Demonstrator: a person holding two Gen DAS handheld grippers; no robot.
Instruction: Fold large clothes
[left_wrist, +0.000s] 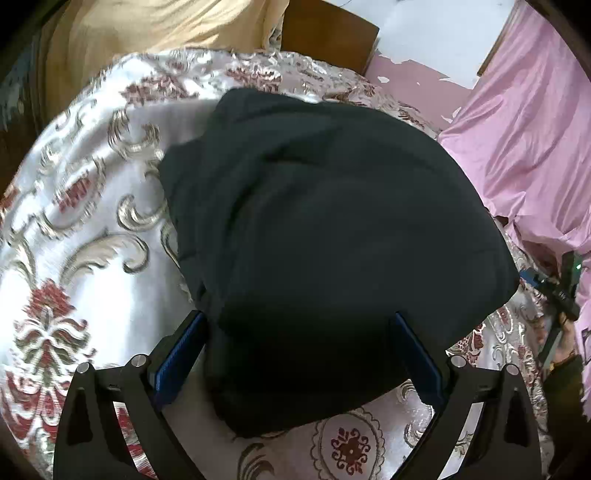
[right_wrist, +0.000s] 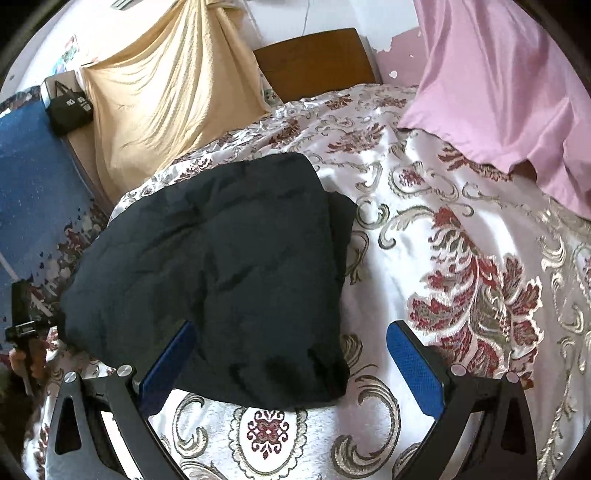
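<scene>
A dark, nearly black garment (left_wrist: 325, 229) lies folded into a thick, roughly square bundle on the floral bedspread (left_wrist: 85, 229). My left gripper (left_wrist: 299, 325) hovers over the bundle's near edge, open wide, its blue-padded fingers (left_wrist: 184, 347) on either side of the cloth without pinching it. In the right wrist view the same garment (right_wrist: 221, 258) sits left of centre. My right gripper (right_wrist: 291, 332) is open above its near right corner, with the left finger over the cloth and the right finger (right_wrist: 413, 362) over bare bedspread (right_wrist: 461, 258).
A pink sheet (right_wrist: 498, 92) hangs at the right and a yellow cloth (right_wrist: 166, 85) at the back left, with a wooden headboard (right_wrist: 317, 59) between them. A blue mat (right_wrist: 33, 177) and a black bag (right_wrist: 68, 109) lie far left. A hand holds the other gripper (left_wrist: 561, 295) at the bed's edge.
</scene>
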